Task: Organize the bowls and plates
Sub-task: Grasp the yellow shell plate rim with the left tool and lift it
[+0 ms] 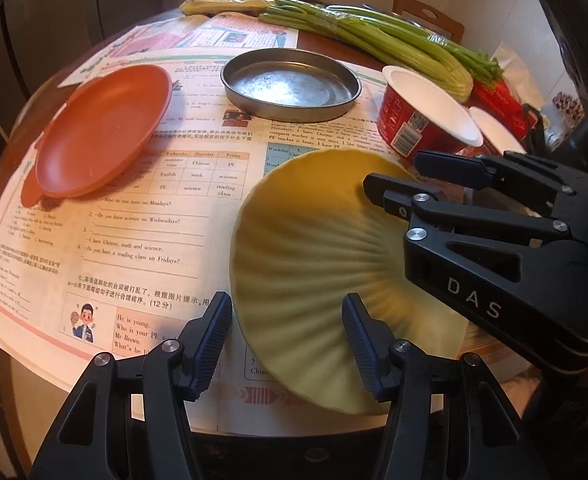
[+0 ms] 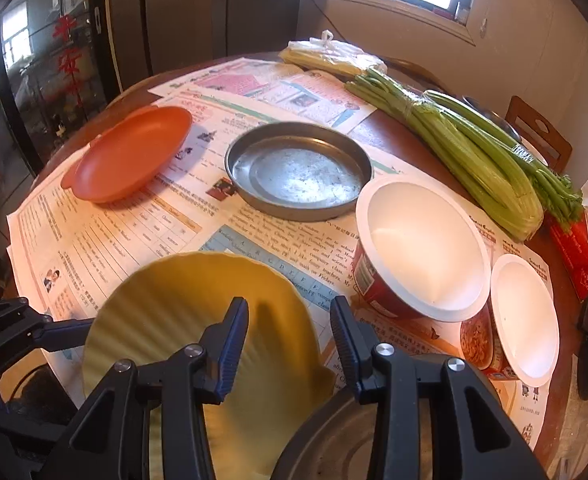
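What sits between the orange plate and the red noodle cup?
The round metal pan sits between the orange plate and the red noodle cup, on the newspaper. Both wrist views show it.

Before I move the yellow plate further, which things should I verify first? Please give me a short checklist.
1. Right gripper holds the yellow plate firmly: its fingers straddle the rim, but contact is unclear. Cannot tell.
2. Left gripper is ready to help: its jaws are apart, with the plate's near rim between them. Ok.
3. Plate is level: it is steeply tilted. Not ok.
4. Orange plate is free as a stacking place: nothing lies in it. Ok.
5. Metal pan holds nothing. Ok.
6. Clearance to the red paper bowl: it stands just beyond the plate's far rim. Cannot tell.
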The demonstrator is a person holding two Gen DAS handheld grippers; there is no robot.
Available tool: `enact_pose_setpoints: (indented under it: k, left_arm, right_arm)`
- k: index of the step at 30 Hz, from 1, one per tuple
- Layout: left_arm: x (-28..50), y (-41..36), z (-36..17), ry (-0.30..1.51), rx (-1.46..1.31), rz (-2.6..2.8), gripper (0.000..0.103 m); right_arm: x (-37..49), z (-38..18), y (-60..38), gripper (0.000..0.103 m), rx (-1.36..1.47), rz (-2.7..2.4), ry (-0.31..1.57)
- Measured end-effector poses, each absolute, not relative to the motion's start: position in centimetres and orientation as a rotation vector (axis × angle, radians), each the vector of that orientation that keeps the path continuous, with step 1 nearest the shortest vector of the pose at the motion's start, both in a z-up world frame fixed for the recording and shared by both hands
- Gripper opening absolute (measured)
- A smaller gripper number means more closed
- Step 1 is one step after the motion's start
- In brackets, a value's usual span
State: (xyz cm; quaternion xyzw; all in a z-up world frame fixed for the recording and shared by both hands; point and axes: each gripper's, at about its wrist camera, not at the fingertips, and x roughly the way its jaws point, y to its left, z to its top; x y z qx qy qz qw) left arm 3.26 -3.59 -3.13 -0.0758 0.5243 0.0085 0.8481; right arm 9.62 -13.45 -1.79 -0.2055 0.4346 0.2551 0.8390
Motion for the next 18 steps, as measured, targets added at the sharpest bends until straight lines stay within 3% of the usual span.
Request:
enact_pose_setpoints:
  k: [4, 8, 18]
  left_arm:
    - [3.5, -3.9, -3.2, 1.1, -0.136, 0.026, 0.057]
    - [3.8, -3.0, -3.1, 1.087, -0.155, 0.042, 0.035]
    - [4.8, 0.0, -3.1, 1.069, -0.206, 0.066, 0.028]
  right_arm:
    - [9.6, -2.3, -13.1, 0.043, -0.447, 0.572, 0.945]
    - [9.6, -2.4, -13.0, 0.043, -0.444, 0.57, 0.951]
    - [10.1, -2.1, -12.2, 0.045, -0.369, 0.607, 0.985]
